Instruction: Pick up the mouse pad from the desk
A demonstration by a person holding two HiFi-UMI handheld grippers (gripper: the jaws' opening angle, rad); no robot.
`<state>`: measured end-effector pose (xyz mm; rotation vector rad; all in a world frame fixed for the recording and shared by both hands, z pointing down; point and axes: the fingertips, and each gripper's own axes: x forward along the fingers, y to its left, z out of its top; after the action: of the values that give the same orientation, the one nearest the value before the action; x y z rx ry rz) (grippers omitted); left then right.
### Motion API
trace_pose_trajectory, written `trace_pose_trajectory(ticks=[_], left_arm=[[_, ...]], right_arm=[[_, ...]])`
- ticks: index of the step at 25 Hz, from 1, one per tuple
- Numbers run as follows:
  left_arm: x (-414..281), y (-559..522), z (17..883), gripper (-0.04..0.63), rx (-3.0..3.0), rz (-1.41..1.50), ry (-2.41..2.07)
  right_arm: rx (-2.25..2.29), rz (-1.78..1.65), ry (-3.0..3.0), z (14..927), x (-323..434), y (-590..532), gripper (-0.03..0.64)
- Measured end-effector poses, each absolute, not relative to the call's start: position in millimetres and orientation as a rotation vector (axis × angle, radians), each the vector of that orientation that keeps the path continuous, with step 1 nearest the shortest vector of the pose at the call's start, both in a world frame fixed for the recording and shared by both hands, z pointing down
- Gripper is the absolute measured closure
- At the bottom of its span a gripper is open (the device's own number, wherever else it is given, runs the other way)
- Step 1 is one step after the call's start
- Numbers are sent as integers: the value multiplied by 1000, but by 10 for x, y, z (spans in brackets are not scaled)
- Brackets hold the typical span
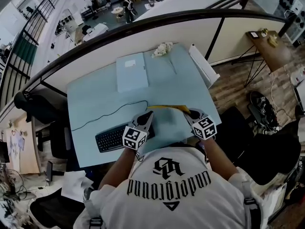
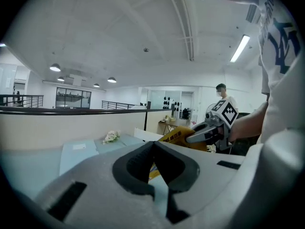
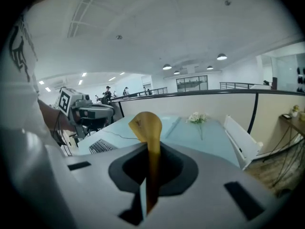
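**Head view.** The mouse pad, a thin yellow sheet, spans edge-on between the left claw and the right claw. It hangs above the pale blue surface, beside a black keyboard.

**Left gripper view.** The left claw has its dark pads closed on one yellow edge. The pad runs across to the right claw.

**Right gripper view.** The right claw pinches the flexible sheet, and its free end curls over above the pads.

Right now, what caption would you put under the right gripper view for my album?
Right gripper pinches the yellow mouse pad above the blue desk.
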<state>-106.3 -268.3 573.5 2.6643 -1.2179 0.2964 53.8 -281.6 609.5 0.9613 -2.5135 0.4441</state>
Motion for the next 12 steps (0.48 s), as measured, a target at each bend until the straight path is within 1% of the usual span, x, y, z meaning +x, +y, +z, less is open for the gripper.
trace_pose_trajectory(ticks=[12], left_arm=[[-1377, -2183, 5566, 588, 2730, 269, -1169]], right_arm=[[1078, 376, -2590, 5690, 221, -2336, 594]])
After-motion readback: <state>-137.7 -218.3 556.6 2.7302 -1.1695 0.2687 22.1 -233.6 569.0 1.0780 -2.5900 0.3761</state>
